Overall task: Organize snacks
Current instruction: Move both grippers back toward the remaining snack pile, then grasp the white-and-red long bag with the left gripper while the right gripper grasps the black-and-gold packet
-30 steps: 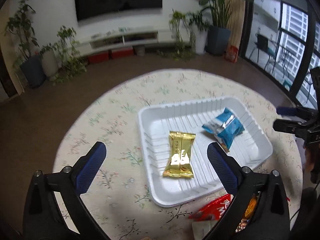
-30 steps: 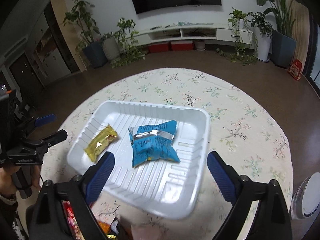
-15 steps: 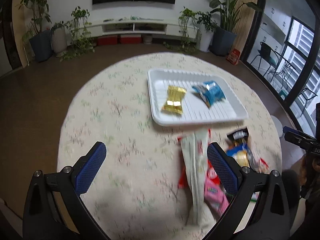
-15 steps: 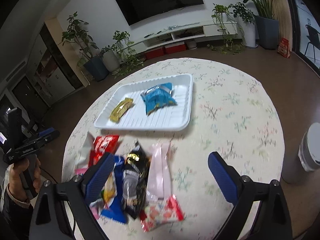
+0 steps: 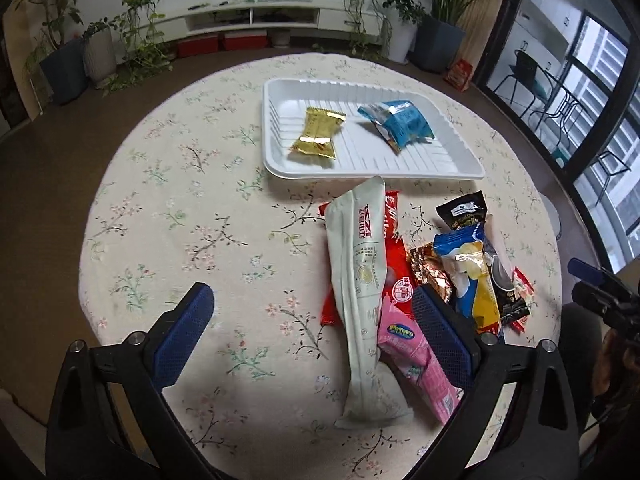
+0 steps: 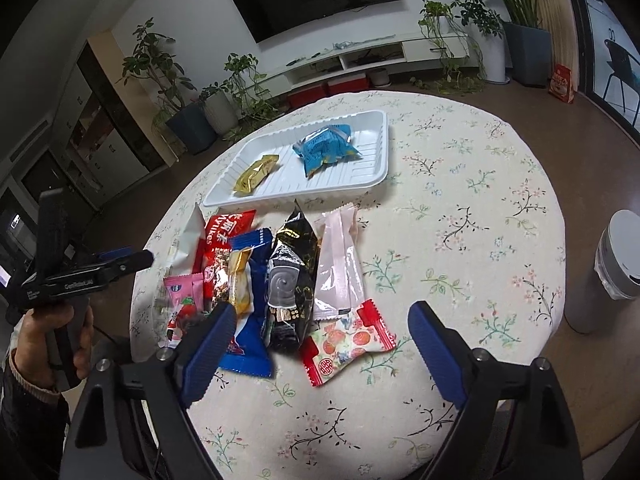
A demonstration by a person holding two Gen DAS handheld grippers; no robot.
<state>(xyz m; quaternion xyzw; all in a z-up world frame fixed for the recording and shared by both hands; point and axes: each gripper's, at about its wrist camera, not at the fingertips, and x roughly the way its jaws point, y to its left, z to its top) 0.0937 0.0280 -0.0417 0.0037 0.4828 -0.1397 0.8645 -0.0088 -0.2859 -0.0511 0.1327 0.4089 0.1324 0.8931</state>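
A white tray (image 5: 460,160) (image 6: 376,168) sits at the far side of the round table and holds a gold packet (image 5: 318,138) (image 6: 256,174) and a blue packet (image 5: 396,122) (image 6: 326,148). Several loose snack packets lie in front of it: a long pale packet (image 5: 360,280), a red one (image 5: 394,240), a pink one (image 5: 412,356), a black one (image 6: 290,276). My left gripper (image 5: 312,332) is open and empty above the near table. My right gripper (image 6: 320,344) is open and empty above the pile's near edge.
The table has a floral cloth (image 5: 180,208). A white and grey bin (image 6: 612,268) stands on the floor to the right of the table. Plants and a TV shelf (image 5: 248,16) line the far wall.
Both grippers have pulled back from over the tray toward the near side of the table, so the pile of loose snacks has come into view. Both stayed open and empty.
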